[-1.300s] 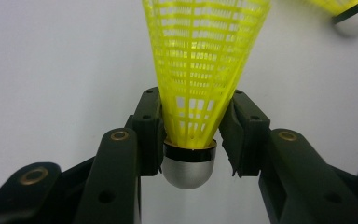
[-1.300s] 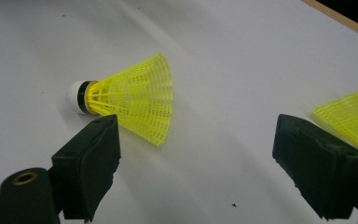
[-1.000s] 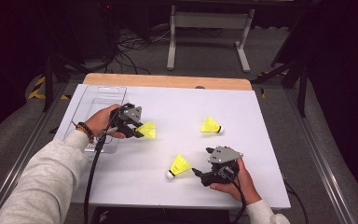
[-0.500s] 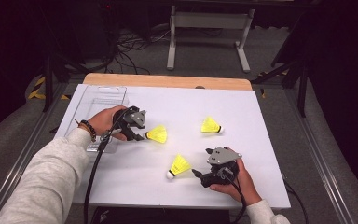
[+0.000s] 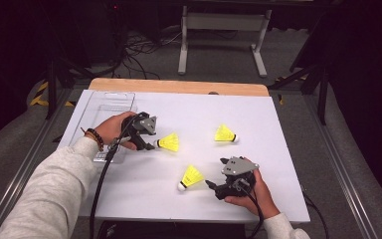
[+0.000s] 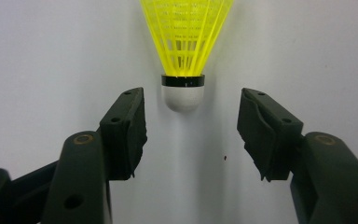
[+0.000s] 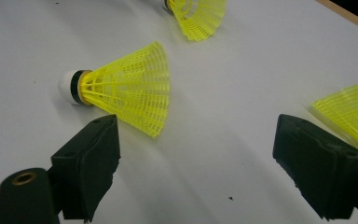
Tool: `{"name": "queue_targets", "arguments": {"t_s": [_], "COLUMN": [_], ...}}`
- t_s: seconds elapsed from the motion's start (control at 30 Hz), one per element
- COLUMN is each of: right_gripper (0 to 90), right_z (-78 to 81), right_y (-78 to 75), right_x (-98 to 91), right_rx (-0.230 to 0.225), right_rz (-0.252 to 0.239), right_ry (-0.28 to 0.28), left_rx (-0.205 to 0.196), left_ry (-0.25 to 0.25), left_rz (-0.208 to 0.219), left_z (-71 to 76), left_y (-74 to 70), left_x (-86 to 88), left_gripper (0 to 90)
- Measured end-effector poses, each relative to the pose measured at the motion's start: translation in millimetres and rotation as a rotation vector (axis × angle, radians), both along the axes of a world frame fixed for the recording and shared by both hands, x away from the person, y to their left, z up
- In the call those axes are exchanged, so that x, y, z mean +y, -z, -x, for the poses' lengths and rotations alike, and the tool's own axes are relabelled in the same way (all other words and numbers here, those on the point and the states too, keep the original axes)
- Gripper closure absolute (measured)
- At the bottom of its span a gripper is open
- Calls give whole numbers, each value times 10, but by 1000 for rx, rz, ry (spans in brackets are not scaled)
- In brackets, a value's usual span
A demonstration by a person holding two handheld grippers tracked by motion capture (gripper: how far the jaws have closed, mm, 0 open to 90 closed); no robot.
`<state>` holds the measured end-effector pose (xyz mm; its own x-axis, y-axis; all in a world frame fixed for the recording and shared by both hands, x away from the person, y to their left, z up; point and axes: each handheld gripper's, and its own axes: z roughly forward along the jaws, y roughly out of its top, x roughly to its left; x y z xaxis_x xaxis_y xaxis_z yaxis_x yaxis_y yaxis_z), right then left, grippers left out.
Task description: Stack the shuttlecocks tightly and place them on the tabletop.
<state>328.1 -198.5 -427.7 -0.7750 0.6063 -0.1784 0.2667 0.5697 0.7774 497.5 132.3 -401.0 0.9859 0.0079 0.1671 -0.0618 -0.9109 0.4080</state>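
Observation:
Three yellow shuttlecocks lie on the white table (image 5: 278, 164). My left gripper (image 5: 148, 142) is open, and its jaws have just been opening. One shuttlecock (image 5: 168, 143) lies right in front of it. In the left gripper view its white cork (image 6: 182, 96) rests on the table just ahead of my left gripper (image 6: 191, 121), and neither pad touches it. My right gripper (image 5: 213, 186) stands open near the front edge, beside a second shuttlecock (image 5: 191, 178). The right gripper view has that shuttlecock (image 7: 126, 91) ahead of the left jaw, with nothing in my right gripper (image 7: 200, 144). A third shuttlecock (image 5: 225, 133) lies farther right.
A clear plastic tray (image 5: 110, 105) sits at the table's left side, behind my left hand. A wooden strip (image 5: 179, 86) runs along the far edge. Beyond it stand a metal stand and cables on the floor.
The left jaws were shut on the shuttlecock's cork; they have opened and the shuttlecock now lies free on the table, a little to the right. The right gripper has not moved.

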Motion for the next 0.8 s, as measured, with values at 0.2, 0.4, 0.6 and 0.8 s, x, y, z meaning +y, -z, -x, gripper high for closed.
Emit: {"name": "queue_targets", "arguments": {"t_s": [0.2, 0.4, 0.6, 0.8], "right_gripper": [154, 153, 153, 153], "right_z": [9, 16, 19, 15], "right_y": [-1, -10, -9, -5], "right_x": [8, 18, 30, 35], "right_rx": [-3, -8, -8, -9], "right_rz": [-4, -6, -8, -5], "right_ry": [-2, -4, -5, -5], "left_rx": [-23, -76, -116, -167], "left_ry": [-47, -89, -126, -166], "left_rz": [73, 174, 256, 348], "left_z": [83, 257, 379, 567], "left_y": [-81, -155, -210, -247], "left_x": [95, 223, 334, 423], "left_gripper": [339, 276, 221, 172]}}
